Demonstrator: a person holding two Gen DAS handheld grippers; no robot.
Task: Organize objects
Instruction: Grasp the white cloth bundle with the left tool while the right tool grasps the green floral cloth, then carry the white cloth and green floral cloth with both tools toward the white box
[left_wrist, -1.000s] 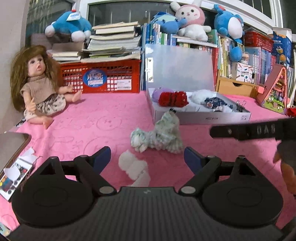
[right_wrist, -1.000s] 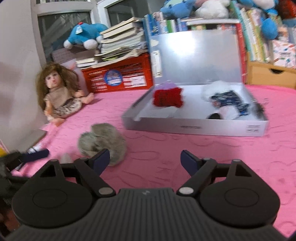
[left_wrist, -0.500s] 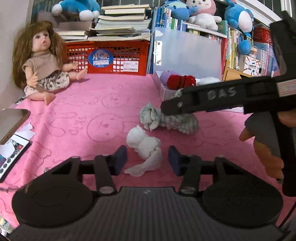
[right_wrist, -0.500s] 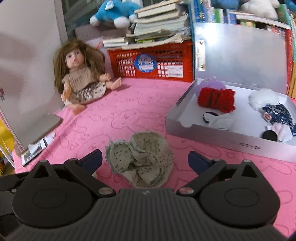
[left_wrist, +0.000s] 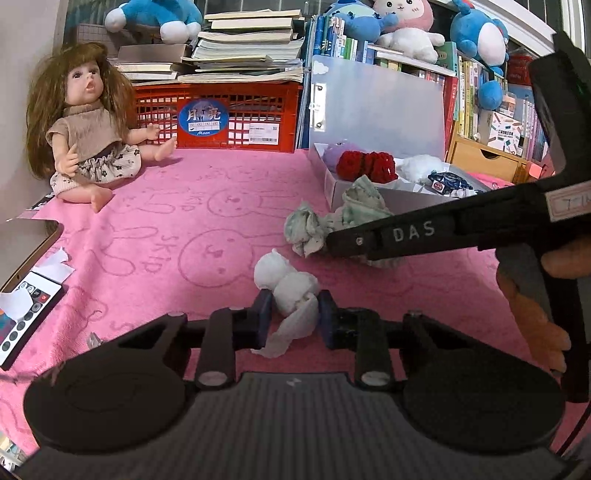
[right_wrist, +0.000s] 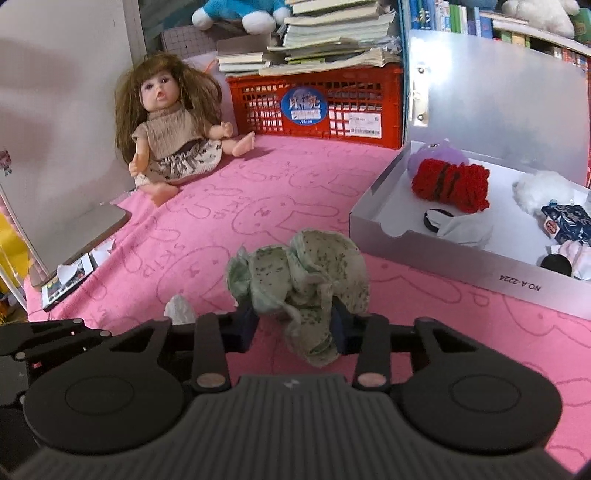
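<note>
White sock (left_wrist: 291, 291) and green sock (right_wrist: 299, 280) each sat clamped in a gripper on the pink cloth (left_wrist: 177, 236).
The left gripper (left_wrist: 291, 317) had just closed on the white sock; the right gripper (right_wrist: 291, 325) had just closed on the green sock, near the open box (right_wrist: 443, 258) to its right.

The left gripper (left_wrist: 291, 312) is showing black arms, blue pads (left_wrist: 263, 306) and silver screws; the right gripper (left_wrist: 334, 242) is wearing white "DAS" letters.
</note>
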